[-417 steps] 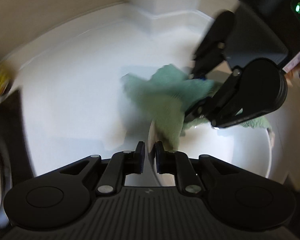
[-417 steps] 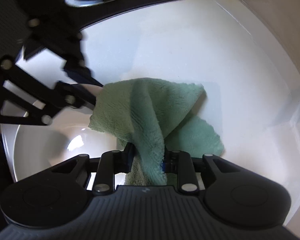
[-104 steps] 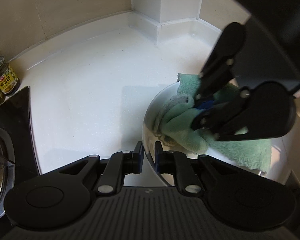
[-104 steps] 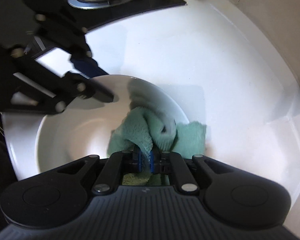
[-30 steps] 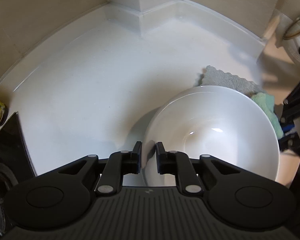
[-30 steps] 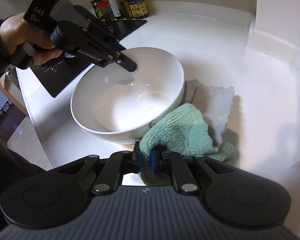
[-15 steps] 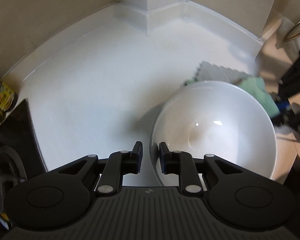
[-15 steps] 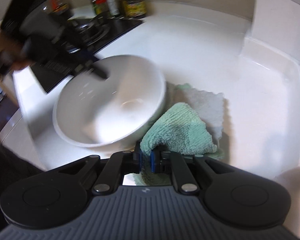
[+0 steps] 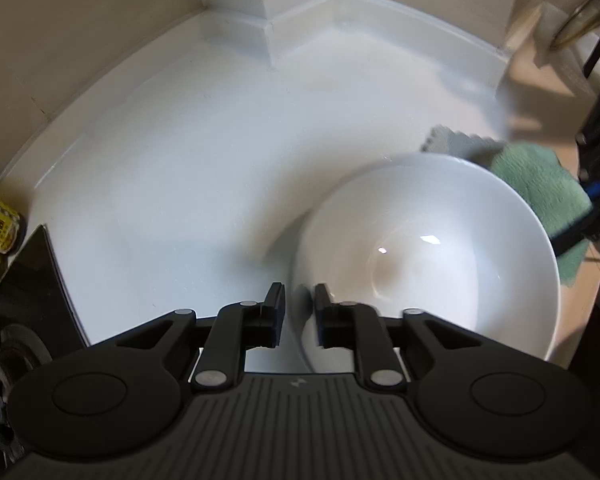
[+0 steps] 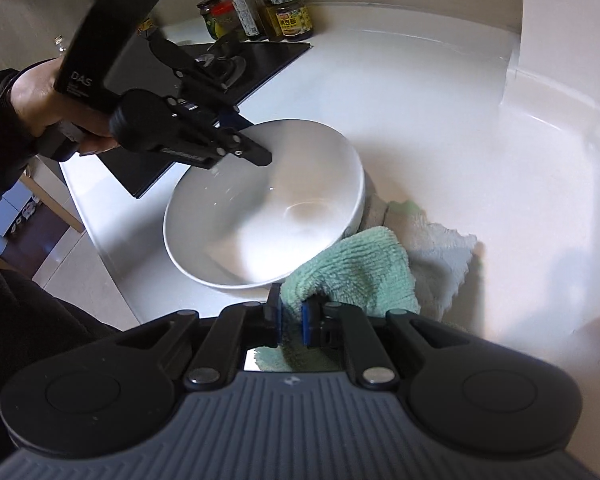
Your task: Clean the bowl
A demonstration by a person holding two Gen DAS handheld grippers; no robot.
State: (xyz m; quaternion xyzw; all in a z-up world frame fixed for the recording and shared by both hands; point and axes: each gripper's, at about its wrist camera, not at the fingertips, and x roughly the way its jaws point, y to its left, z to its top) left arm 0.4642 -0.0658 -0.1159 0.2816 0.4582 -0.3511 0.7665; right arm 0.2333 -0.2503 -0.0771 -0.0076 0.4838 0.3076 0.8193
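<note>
R gripper (image 10: 290, 316) is clamped shut on a fold of the green cloth (image 10: 356, 276), which spills out just beside the bowl (image 10: 268, 216), on its near-right side, partly tucked under the rim. L gripper (image 9: 297, 312) has just been opening its jaws; they now straddle the bowl's near rim w/ a gap either side, so no grip on it. From the R wrist view that same L gripper (image 10: 256, 156) hangs over the bowl's far-left edge, a bare hand (image 10: 40, 100) around its handle.

Bowl sits upright on the white counter (image 9: 180, 184), empty, glossy inside. Behind the bowl, a grey-white rag (image 10: 444, 256) lies flat under the green one.

Handling, my guess: glazed ceramic, fairly heavy, stiff, slick if damp, chips or breaks if dropped or knocked on the counter edge, which is close. Best hold = the rim, one pad inside & one outside. Cloth is soft, light, bunches easily; any fold works.

Writing: "DAS" on the L gripper's body. Beyond the bowl, past the black hob (image 10: 236, 68), a row of jars & bottles (image 10: 260, 12); the yellow-label jar has print too small to read.
</note>
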